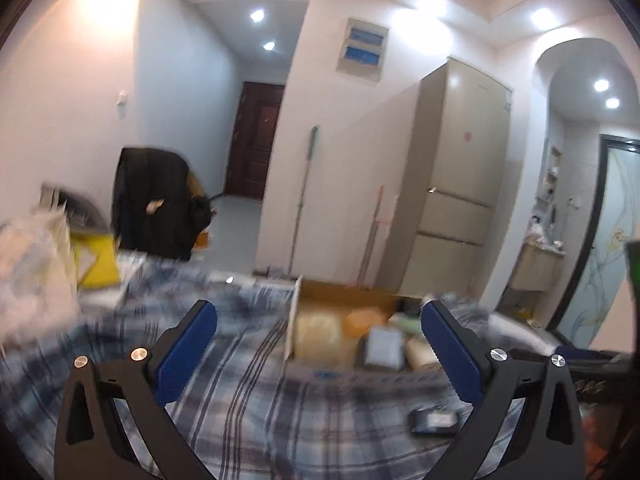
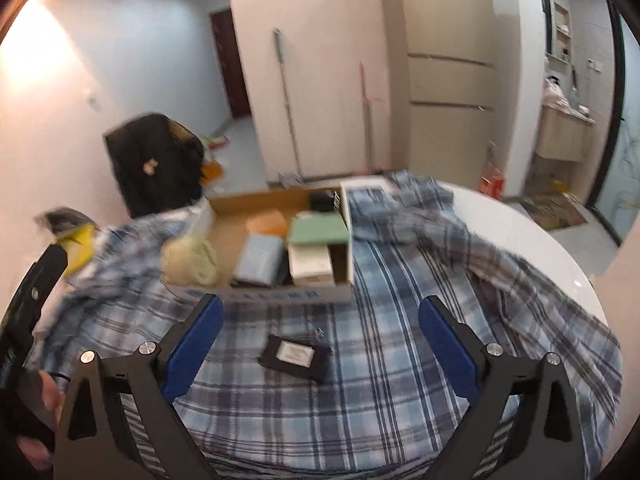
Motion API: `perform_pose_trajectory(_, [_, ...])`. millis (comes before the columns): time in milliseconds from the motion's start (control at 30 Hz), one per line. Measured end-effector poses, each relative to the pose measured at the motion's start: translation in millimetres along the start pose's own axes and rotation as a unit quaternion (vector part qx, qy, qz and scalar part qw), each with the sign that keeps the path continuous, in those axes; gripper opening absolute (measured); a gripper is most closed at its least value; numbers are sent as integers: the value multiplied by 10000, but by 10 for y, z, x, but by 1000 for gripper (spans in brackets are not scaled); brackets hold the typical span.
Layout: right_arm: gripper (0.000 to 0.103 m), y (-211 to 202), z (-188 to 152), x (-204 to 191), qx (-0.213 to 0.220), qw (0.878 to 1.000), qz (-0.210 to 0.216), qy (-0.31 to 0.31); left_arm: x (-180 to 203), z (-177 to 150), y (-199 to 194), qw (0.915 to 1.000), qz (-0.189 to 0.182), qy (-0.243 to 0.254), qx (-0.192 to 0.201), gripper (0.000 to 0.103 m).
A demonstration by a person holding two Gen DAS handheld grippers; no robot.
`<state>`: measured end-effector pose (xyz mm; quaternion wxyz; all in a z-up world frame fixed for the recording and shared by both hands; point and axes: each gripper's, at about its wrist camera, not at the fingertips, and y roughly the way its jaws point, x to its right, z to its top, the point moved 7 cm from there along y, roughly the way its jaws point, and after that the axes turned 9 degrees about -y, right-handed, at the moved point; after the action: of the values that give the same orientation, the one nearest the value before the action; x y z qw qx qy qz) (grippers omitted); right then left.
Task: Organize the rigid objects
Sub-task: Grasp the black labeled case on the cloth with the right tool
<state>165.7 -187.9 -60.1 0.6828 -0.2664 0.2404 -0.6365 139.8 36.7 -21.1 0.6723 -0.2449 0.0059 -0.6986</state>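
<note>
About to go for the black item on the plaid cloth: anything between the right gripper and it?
Nothing visible. The black item lies alone on the plaid cloth, ahead of the open right gripper and short of the cardboard box.

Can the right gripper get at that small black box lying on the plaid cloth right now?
Probably yes. The right gripper is open and empty, and the small black box lies flat on the plaid cloth between its fingers, nothing covering it.

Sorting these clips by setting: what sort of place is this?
Most likely a lived-in flat: a tall fridge, a mop against the wall, and a plaid-covered table bearing a cardboard box.
</note>
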Motion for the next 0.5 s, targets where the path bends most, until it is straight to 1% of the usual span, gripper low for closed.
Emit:
perform_pose_trajectory(33, [97, 73, -72, -33, -114, 9999, 20, -91, -50, -126, 147, 9991, 217, 30, -355, 103])
perform_pose_trajectory(67, [97, 156, -142, -65, -267, 9994, 50, -200, -67, -200, 261, 9979, 257, 43, -587, 103])
perform_pose_trajectory(133, [97, 315, -283, -117, -591, 9977, 122, -314, -93, -238, 350, 9970, 293, 16, -720, 103])
perform_pose_trajectory(233, [97, 477, -410, -187, -853, 9954, 288, -326, -122, -244, 336, 9971, 269, -63, -711, 103])
perform_pose_trajectory(333, [97, 609, -495, -250, -1045, 9932, 254, -440, -101, -261, 308, 9973, 266, -18, -687, 103])
perform_pose_trajectory(433, [97, 762, -530, -271, -1293, 9904, 289, -408, -91, -270, 305, 9969, 299, 7, -722, 103])
perform_pose_trajectory(500, [97, 877, -521, -272, -1464, 9882, 231, -384, -109, -266, 328, 9967, 303, -3, -752, 103])
